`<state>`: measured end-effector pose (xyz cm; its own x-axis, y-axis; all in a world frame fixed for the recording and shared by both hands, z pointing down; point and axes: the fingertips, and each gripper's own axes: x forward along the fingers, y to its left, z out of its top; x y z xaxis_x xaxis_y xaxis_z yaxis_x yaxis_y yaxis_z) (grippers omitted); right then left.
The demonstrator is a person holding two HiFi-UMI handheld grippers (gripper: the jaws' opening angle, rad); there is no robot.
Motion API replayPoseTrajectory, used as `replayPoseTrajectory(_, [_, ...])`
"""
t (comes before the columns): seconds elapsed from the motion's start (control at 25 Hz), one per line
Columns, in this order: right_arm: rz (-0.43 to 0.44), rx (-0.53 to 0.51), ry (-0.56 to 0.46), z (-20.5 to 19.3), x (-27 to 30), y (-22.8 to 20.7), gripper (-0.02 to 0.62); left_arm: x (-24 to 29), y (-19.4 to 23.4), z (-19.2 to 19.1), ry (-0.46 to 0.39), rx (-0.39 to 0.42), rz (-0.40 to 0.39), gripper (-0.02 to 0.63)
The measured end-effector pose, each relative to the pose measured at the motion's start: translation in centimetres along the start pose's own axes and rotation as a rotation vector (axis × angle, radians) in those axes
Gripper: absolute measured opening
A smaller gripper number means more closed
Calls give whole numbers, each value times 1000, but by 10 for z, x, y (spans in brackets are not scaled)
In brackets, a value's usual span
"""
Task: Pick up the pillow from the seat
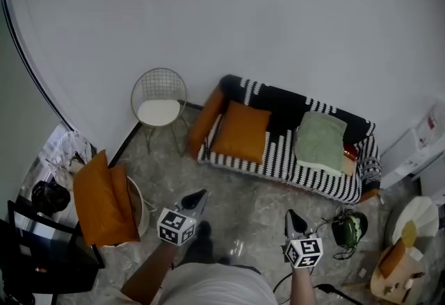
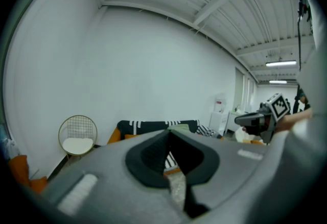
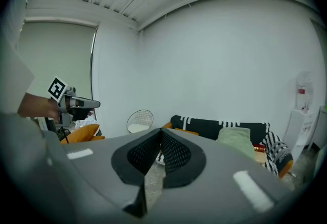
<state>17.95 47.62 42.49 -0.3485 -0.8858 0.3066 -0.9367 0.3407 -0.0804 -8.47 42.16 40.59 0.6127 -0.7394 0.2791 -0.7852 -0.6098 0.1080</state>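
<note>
Both grippers sit closest to you: the left gripper (image 1: 200,194) and the right gripper (image 1: 290,214) have their jaws pressed fully together with nothing between them, and both hang over the floor (image 1: 243,189), well apart from the sofa (image 1: 278,163). Open the chosen jaws before you reach the seat; shut jaws are likely to push a soft pillow back against the backrest instead of taking it. Confirm the target first, because the task names one pillow and the seat carries two: the orange pillow (image 1: 241,132) leans on the backrest at the left end of the seat, near the orange armrest, and the green pillow (image 1: 320,142) lies toward the right end. A red item (image 1: 351,152) lies just beside the green pillow at the seat's right edge, so a wide or careless closure there may catch it as well. Expect either pillow to compress and sag; a shallow pinch at a corner may hold only the cover and slip on lifting. Do not confuse the target with the orange cushions (image 1: 101,205) at your left; whether their support is a seat cannot be told. Mind the potted plant (image 1: 350,226) on the floor just beside the right gripper's path, since a step forward may knock it over.
</note>
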Motion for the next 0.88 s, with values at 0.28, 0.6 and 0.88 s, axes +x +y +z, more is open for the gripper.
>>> replayPoseTrajectory(0.28, [-11, 12, 15, 3, 34, -6, 5, 29, 24, 6, 0, -3, -17, 0])
replayPoseTrajectory(0.6, [-42, 24, 30, 22, 92, -17, 5, 68, 73, 18, 14, -12, -30, 0])
replayPoseTrajectory(0.88, [-80, 52, 43, 38, 148, -22, 5, 105, 122, 31, 32, -11, -56, 0])
